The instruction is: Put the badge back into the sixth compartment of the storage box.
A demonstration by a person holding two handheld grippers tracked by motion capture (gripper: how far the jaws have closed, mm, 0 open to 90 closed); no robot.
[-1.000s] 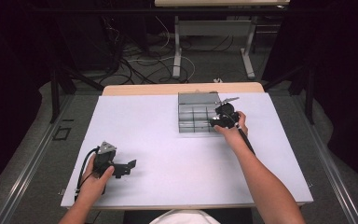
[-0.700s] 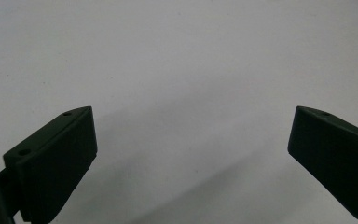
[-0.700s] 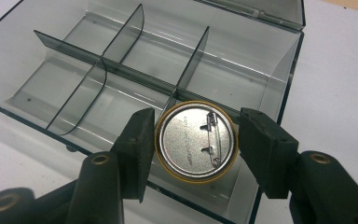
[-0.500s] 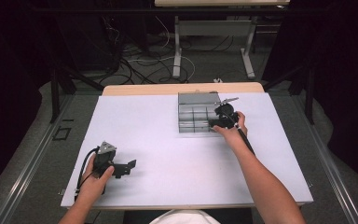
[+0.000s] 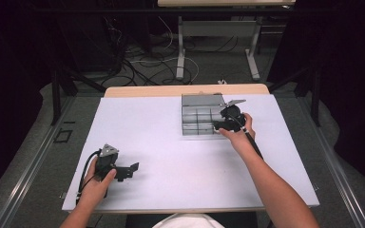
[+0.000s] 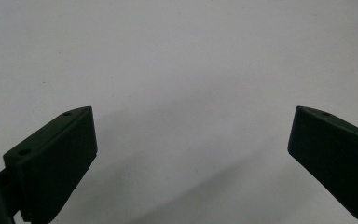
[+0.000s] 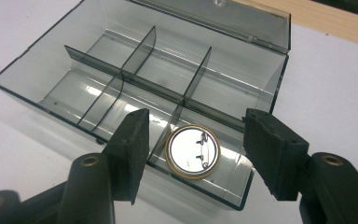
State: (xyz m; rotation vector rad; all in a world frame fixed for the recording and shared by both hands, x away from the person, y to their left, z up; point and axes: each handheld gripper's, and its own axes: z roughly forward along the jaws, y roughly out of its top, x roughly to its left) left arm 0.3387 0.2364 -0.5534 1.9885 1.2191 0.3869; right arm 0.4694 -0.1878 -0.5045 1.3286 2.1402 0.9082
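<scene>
A clear smoky compartment box [image 7: 42,95] stands open at the table's far right [image 5: 192,130], its lid tilted back. A round gold-rimmed pin badge [image 7: 192,151] lies pin side up in the box's nearest compartment. My right gripper [image 7: 198,119] hovers just over that compartment [image 5: 217,126]. Its jaws have just been opening and now stand clear of the badge on both sides. My left gripper [image 5: 132,169] rests low over the white tabletop at the near left. In its own view the left gripper [image 6: 193,112] is wide open, with nothing between the jaws.
The white tabletop [image 5: 171,152] spreads between the two hands. The box's other compartments [image 7: 98,88] hold nothing. A wooden strip [image 5: 185,90] edges the table's far side, with cables and table legs on the floor beyond.
</scene>
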